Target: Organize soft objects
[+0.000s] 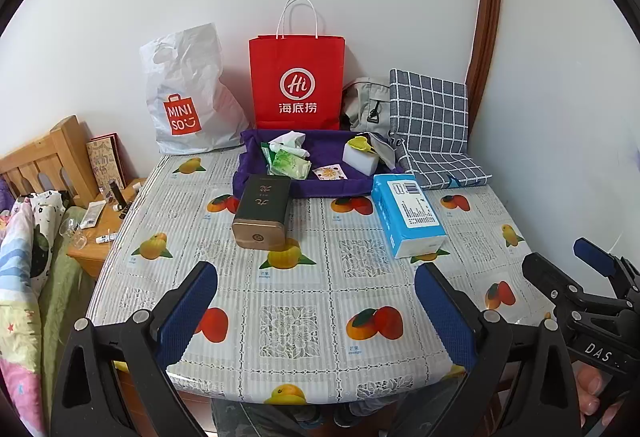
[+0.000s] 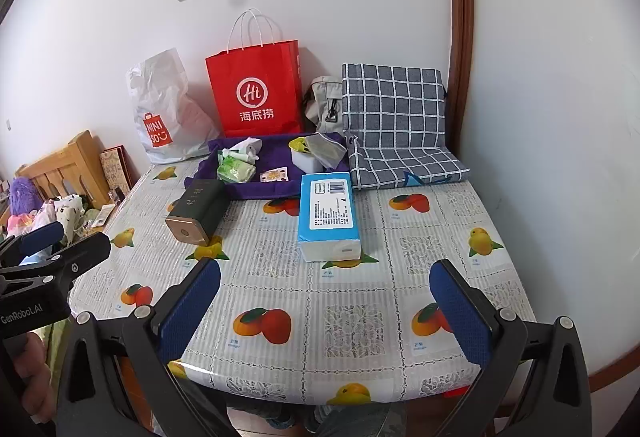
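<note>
A blue and white tissue pack lies on the fruit-print table, just in front of a purple fabric tray. The tray holds a green wipes packet, crumpled white tissue, a white sponge block and a small orange-print sachet. My left gripper hangs open over the near table edge, empty. My right gripper is open and empty too, level with it on the right.
A dark green tin lies left of the tissue pack. Against the wall stand a white Miniso bag, a red paper bag, a grey bag and a grey checked cushion. A wooden bedside shelf and bedding sit at left.
</note>
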Demonstrator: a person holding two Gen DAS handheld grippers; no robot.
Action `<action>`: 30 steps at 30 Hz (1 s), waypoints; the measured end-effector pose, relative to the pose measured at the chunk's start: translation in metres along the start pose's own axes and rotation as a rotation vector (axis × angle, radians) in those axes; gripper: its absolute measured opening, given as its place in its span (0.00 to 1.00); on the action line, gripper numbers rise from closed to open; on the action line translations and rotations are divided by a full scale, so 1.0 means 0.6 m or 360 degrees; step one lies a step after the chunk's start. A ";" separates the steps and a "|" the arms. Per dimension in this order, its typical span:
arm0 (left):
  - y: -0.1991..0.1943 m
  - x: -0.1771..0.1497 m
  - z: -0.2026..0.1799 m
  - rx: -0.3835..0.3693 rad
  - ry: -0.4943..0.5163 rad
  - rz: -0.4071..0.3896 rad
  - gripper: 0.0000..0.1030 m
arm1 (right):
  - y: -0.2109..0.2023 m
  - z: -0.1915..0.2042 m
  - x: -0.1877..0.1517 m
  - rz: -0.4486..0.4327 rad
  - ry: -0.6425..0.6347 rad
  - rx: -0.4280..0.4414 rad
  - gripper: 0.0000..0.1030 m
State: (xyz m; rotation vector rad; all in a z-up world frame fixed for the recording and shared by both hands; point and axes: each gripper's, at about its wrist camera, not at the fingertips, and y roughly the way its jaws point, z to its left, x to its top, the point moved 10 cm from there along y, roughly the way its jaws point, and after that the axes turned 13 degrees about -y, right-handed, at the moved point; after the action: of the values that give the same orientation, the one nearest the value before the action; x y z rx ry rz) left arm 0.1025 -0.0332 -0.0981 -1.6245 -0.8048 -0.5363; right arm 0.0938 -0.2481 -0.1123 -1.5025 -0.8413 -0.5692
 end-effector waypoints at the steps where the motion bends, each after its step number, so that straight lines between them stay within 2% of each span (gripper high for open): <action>1: 0.000 0.000 -0.001 0.0002 0.0002 0.0000 0.97 | 0.000 0.000 0.000 0.0000 -0.0002 0.0000 1.00; 30: -0.007 0.010 0.007 0.0005 -0.0013 -0.0002 0.97 | -0.005 -0.001 0.005 -0.0009 -0.0010 -0.0003 1.00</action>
State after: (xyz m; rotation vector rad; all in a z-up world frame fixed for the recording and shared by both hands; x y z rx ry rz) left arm 0.1032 -0.0273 -0.0919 -1.6241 -0.8125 -0.5291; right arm 0.0930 -0.2485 -0.1080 -1.5047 -0.8507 -0.5696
